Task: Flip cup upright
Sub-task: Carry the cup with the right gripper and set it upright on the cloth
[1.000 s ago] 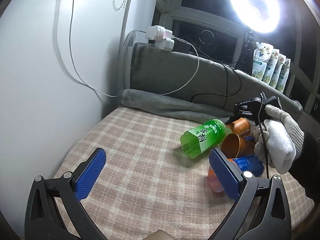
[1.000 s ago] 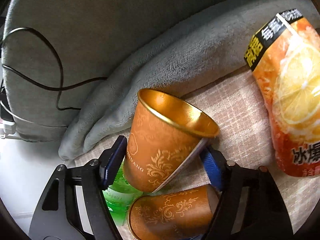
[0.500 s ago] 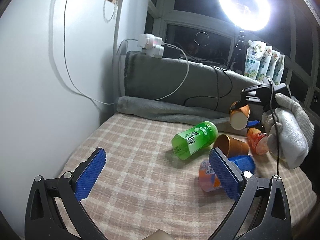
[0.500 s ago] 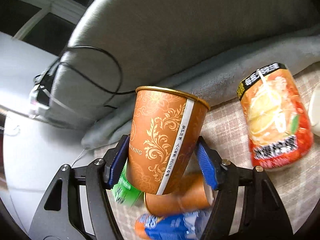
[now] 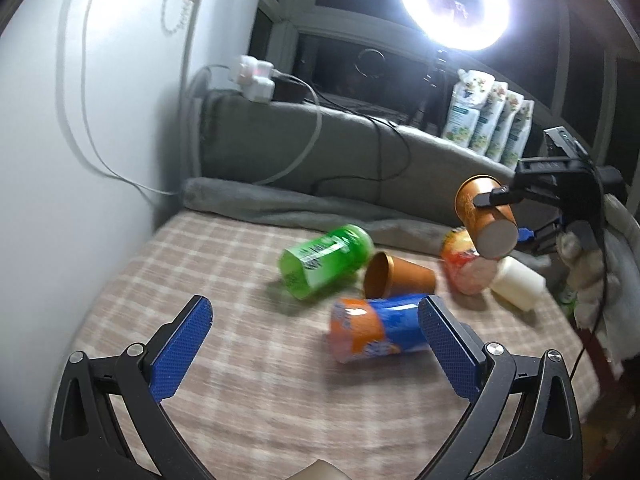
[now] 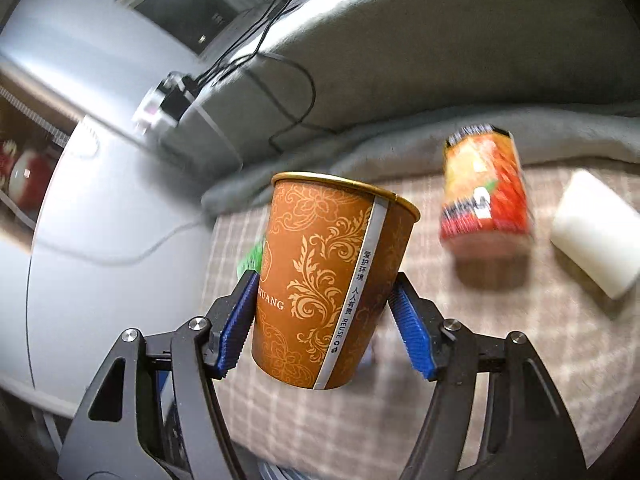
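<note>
Right wrist view shows our right gripper (image 6: 324, 312) with its jaws pressed on both sides of the cup (image 6: 332, 280). We hold the cup in the air, above the checked cloth (image 6: 500, 344). Its gold rim points up and tips a little away from us. In the left wrist view the same cup (image 5: 486, 216) hangs high at the right, and we can see its pale flat bottom.

Our left gripper (image 5: 316, 344) has its jaws wide and holds nothing. It hovers low over the cloth, near a blue and orange can (image 5: 376, 336).

We think the turn is almost done. Next we need to bring the cup down flat on a bare spot and let go gently.

A second cup (image 5: 396, 276) lies on its side by a green bottle (image 5: 326, 262). A red can (image 6: 484, 196) and a white block (image 6: 596, 236) lie close by, both blurry. We cannot see the spot right under the cup.
</note>
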`<state>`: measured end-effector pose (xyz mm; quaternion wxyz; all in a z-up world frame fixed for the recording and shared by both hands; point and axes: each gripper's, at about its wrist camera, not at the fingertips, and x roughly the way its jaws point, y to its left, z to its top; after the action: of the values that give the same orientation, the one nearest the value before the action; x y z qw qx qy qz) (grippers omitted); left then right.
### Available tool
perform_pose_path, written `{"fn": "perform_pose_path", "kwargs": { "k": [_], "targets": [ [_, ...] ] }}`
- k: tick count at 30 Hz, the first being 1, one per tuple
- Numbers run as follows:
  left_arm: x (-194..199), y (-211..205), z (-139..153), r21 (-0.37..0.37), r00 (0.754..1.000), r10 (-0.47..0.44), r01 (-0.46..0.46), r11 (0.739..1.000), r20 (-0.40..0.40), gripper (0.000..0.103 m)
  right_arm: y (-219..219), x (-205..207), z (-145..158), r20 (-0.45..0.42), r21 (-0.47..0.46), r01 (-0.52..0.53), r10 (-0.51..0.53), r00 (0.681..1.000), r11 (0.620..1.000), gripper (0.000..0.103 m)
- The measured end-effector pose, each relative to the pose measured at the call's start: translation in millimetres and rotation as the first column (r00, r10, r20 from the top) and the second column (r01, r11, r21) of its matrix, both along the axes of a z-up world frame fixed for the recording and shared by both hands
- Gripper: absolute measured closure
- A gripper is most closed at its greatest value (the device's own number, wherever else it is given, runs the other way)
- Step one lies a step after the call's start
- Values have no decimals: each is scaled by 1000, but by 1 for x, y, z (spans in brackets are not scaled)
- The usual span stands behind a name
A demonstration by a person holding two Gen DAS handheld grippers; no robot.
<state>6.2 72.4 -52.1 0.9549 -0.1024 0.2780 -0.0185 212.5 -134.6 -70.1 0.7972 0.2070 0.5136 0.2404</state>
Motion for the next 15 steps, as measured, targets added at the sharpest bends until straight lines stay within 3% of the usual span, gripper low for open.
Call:
{"fn": "perform_pose_path", "kwargs": {
  "k": [7, 15],
  "targets": [
    [0, -19, -3, -92, 991, -111, 105, 990, -69, 1, -37, -65, -30, -46, -61, -75, 72, 996, 995, 34],
    [-1, -37, -16, -166, 971, -189, 163, 973, -150, 1, -40, -95, -84, -143, -84, -122, 110, 984, 989, 34]
  ]
}}
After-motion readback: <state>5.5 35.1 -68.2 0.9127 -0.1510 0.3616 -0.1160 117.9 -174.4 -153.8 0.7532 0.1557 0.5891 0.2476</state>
